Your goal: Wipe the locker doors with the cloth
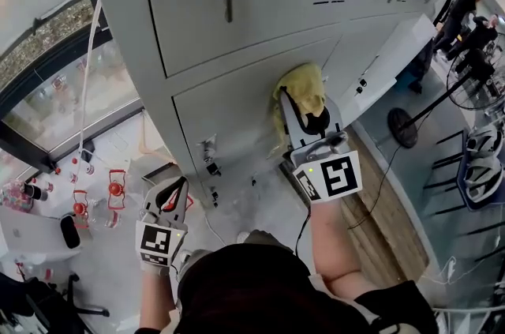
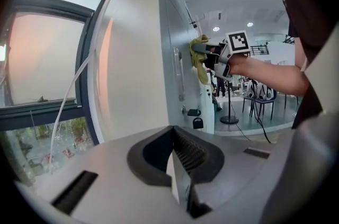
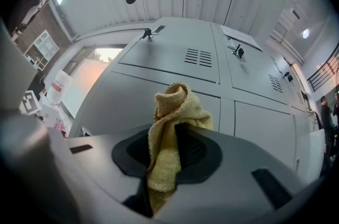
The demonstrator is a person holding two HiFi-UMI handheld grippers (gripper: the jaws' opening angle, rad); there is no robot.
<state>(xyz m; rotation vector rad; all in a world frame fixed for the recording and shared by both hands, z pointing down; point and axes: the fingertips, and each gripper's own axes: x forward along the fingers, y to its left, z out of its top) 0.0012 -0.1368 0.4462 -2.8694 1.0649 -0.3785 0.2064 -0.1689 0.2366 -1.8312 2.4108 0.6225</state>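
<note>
Right gripper (image 1: pixel 309 119) is clamping the cloth (image 1: pixel 300 84) and holding it against the lower door (image 1: pixel 229 115), towards its right edge. Left gripper (image 1: pixel 175 197) is hanging closed and empty, near-left. Wiping looks mid-way; upper door (image 1: pixel 276 1) and the far ones are probably left.

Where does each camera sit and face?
Head view: on the person's head, looking down the locker doors; left tongs, right tongs, forearms show.
Left gripper view: on left tongs, facing the locker's side; right tongs and arm show.
Right gripper view: on right tongs, facing the doors; own jaws show.
All share the yellow cloth.
</note>
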